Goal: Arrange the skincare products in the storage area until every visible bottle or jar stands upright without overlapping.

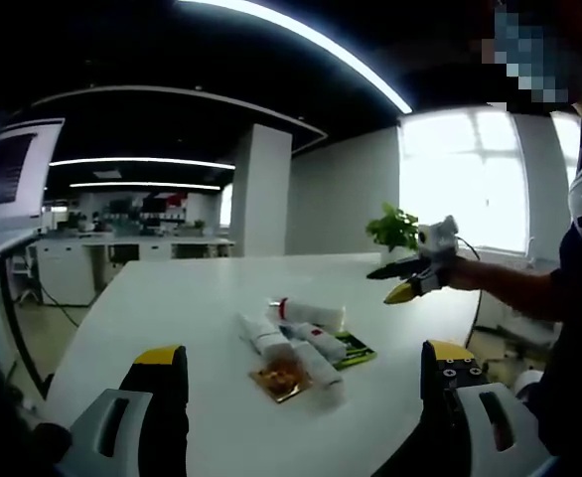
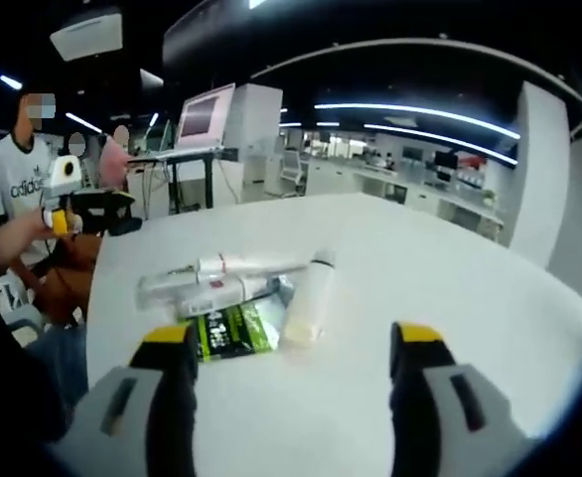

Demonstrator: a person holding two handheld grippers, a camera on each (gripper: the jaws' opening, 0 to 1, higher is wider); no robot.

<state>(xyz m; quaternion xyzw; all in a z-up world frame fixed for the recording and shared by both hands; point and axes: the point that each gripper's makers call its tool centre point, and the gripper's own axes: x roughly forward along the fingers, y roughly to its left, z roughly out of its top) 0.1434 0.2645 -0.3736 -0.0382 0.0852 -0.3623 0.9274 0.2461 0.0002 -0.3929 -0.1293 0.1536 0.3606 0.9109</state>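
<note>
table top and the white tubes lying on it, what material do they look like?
Table: smooth white, probably laminate; matte with a soft sheen from the ceiling lights. Tubes: white plastic by the look, slightly glossy, with red label marks; all lying down in a pile. Too blurred to be certain of either.

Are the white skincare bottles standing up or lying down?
Lying down. The white skincare bottles rest on their sides in a pile on the white table, some overlapping, beside a green packet.

Dim office, curved white ceiling light strips point(image 1: 301, 40), blown-out bright window point(image 1: 465, 179); soft blur, heavy fisheye bending at edges.
</note>
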